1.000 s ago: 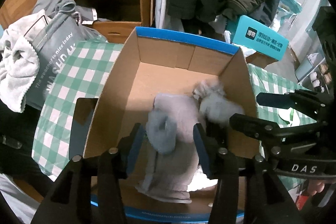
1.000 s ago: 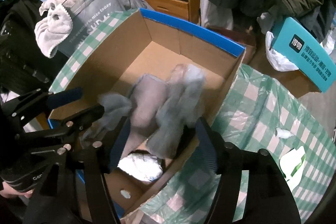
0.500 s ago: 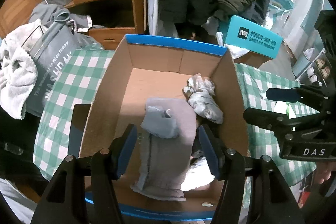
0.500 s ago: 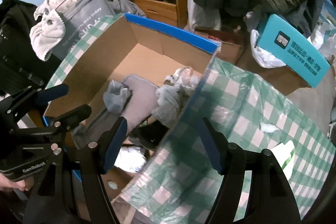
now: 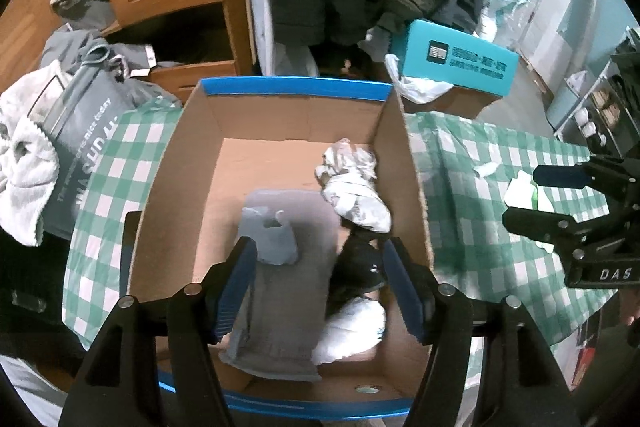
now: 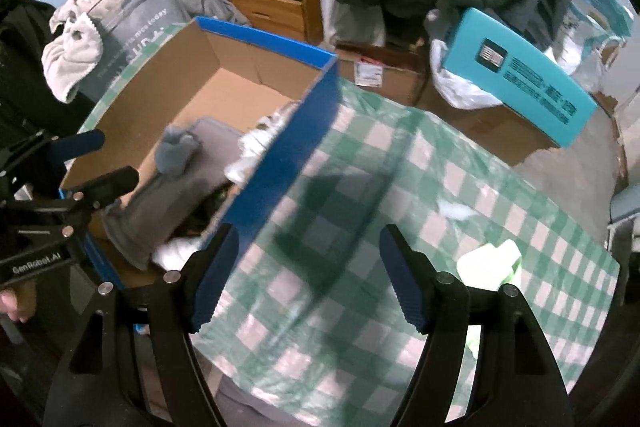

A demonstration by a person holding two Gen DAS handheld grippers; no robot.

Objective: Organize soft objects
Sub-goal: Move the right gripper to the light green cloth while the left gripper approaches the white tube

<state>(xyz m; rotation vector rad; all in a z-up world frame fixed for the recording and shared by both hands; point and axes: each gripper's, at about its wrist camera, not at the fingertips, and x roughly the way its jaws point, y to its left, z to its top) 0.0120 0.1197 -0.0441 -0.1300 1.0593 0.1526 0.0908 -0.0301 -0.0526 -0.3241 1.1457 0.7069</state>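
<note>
I've got my left gripper [image 5: 320,285] hovering over the cardboard box [image 5: 296,87], fingers spread and holding nothing; inside lie the grey folded cloth [image 5: 288,291], a small grey bundle [image 5: 270,239] on top of it, a pale crumpled piece [image 5: 354,187], something dark and something white near the front; my right gripper [image 6: 308,277] hangs wide apart over the checked tablecloth [image 6: 460,179], empty; a pale green item [image 6: 490,263] lies outside the box, so I'd judge it's mostly packed, not finished.
</note>
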